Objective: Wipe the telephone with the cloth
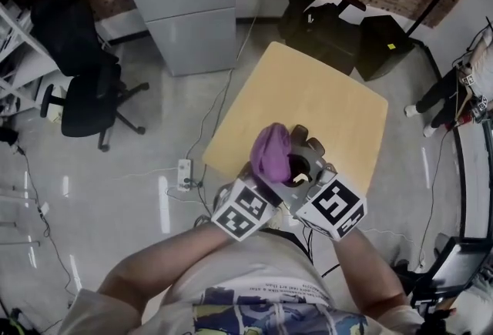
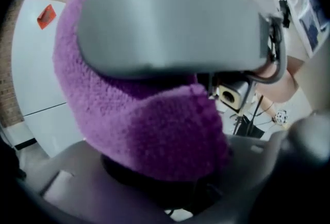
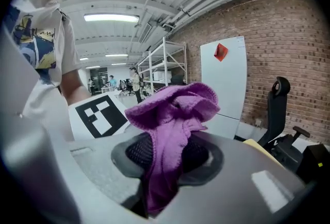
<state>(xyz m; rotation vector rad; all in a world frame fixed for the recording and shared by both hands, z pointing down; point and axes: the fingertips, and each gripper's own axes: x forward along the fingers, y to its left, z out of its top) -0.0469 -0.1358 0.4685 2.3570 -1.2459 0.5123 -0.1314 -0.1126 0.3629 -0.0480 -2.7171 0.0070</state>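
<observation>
Both grippers are held close together in the air over the near edge of a light wooden table [image 1: 308,95]. My left gripper [image 1: 266,174] is shut on a bunched purple cloth [image 1: 271,152] [image 2: 154,135]. The cloth lies over the dark round earpiece of a grey telephone handset [image 1: 312,164] [image 3: 247,166]. In the right gripper view the cloth [image 3: 178,115] drapes across the mesh of the earpiece. My right gripper [image 1: 310,185] carries the handset, which fills the bottom of its view and hides its jaws. The handset [image 2: 77,176] also lies under the cloth in the left gripper view.
A black office chair [image 1: 85,106] and a tall grey cabinet [image 1: 185,10] stand on the floor to the left of the table. A power strip [image 1: 184,172] with cables lies by the table's left corner. Black bags [image 1: 339,25] sit behind the table. A person [image 1: 454,87] stands at the right edge.
</observation>
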